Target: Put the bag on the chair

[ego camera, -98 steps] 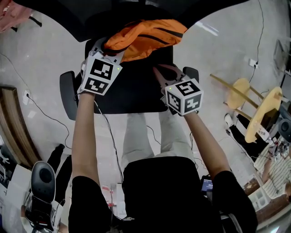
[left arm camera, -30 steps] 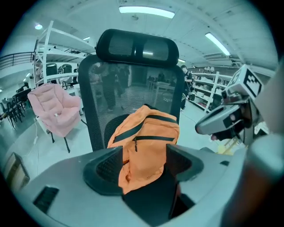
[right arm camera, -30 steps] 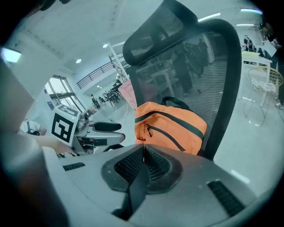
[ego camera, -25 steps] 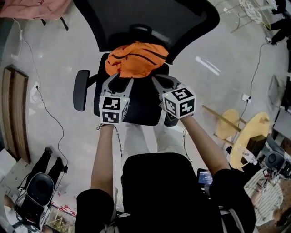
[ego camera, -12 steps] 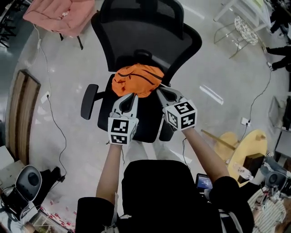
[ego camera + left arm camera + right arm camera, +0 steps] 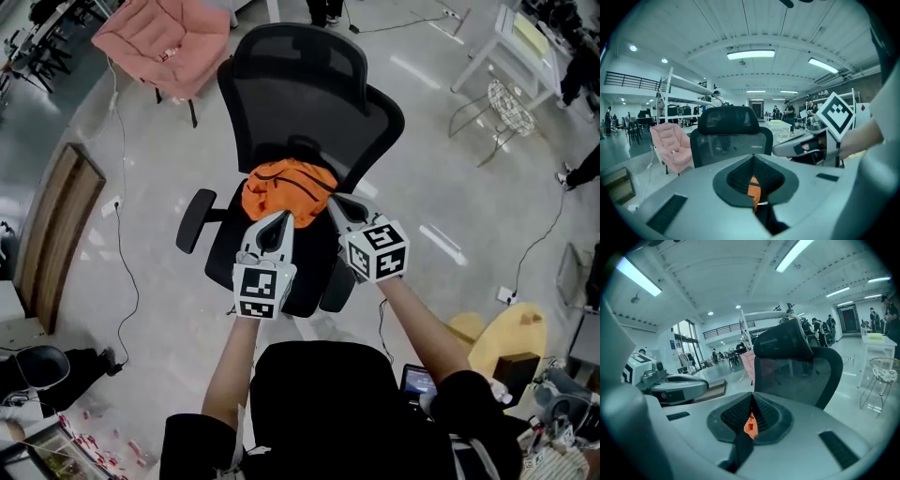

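The orange bag (image 6: 289,187) with black stripes lies on the seat of the black mesh office chair (image 6: 300,94), against the backrest. My left gripper (image 6: 281,218) is shut and empty, its tip just short of the bag's near edge. My right gripper (image 6: 335,202) is shut too, beside the bag's right edge and holding nothing. In the left gripper view the jaws (image 6: 752,157) meet, with a strip of orange bag (image 6: 753,191) showing through the slot. The right gripper view shows closed jaws (image 6: 752,394) and a patch of bag (image 6: 750,426) behind them.
A pink padded chair (image 6: 164,42) stands at the far left. A wooden board (image 6: 56,234) lies on the floor at left, with a cable (image 6: 122,262) running past it. A white table and wire basket (image 6: 511,94) are at far right. The person's legs are below the seat.
The left gripper's jaws have closed from open to shut. Both grippers have drawn back a little from the bag, and the head view now takes in the whole chair.
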Demonstrator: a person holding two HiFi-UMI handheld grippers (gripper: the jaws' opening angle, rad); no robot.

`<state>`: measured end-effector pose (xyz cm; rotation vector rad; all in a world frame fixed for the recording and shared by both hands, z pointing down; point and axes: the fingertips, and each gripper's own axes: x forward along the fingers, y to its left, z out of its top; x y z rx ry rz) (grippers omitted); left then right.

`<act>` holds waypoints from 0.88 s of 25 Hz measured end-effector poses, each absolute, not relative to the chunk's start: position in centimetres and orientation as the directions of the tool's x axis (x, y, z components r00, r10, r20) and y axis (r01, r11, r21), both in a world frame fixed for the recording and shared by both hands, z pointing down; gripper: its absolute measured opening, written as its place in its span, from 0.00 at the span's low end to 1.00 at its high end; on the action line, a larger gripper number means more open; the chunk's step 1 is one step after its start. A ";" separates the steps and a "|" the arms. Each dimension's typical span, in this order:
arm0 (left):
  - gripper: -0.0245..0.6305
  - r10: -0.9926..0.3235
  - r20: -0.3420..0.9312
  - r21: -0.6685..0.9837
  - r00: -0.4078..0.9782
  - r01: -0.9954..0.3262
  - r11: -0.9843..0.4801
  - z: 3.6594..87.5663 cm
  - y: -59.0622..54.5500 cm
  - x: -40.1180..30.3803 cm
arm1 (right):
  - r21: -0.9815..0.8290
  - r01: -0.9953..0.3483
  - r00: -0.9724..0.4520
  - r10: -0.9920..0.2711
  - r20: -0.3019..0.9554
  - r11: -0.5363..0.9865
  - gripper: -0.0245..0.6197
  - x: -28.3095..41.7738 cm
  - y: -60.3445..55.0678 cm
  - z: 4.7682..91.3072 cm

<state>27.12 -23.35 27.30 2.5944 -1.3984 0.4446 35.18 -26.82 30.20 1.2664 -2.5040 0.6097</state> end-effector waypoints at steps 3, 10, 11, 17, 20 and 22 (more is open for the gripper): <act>0.05 -0.803 0.313 -0.009 0.508 -0.843 -0.537 25.6 -22.5 27.2 | -0.243 -0.807 -0.589 -0.704 0.397 0.538 0.04 35.4 -26.4 28.9; 0.05 -0.829 0.241 0.006 0.504 -0.855 -0.518 21.7 -21.8 25.7 | -0.229 -0.791 -0.612 -0.722 0.323 0.568 0.04 34.1 -25.9 24.9; 0.05 -0.834 0.234 -0.006 0.499 -0.857 -0.515 21.3 -21.6 25.4 | -0.223 -0.790 -0.613 -0.725 0.314 0.571 0.04 33.8 -25.7 24.4; 0.05 -0.842 0.207 -0.060 0.499 -0.852 -0.519 19.7 -19.6 23.6 | -0.174 -0.804 -0.594 -0.765 0.248 0.568 0.04 32.0 -23.6 21.0; 0.05 -0.839 0.191 -0.042 0.509 -0.850 -0.526 18.7 -18.1 22.2 | -0.171 -0.807 -0.590 -0.780 0.209 0.565 0.04 30.6 -22.2 19.0; 0.05 -0.838 0.176 -0.027 0.517 -0.848 -0.529 17.9 -16.7 21.2 | -0.155 -0.806 -0.592 -0.783 0.191 0.571 0.04 29.6 -20.8 17.7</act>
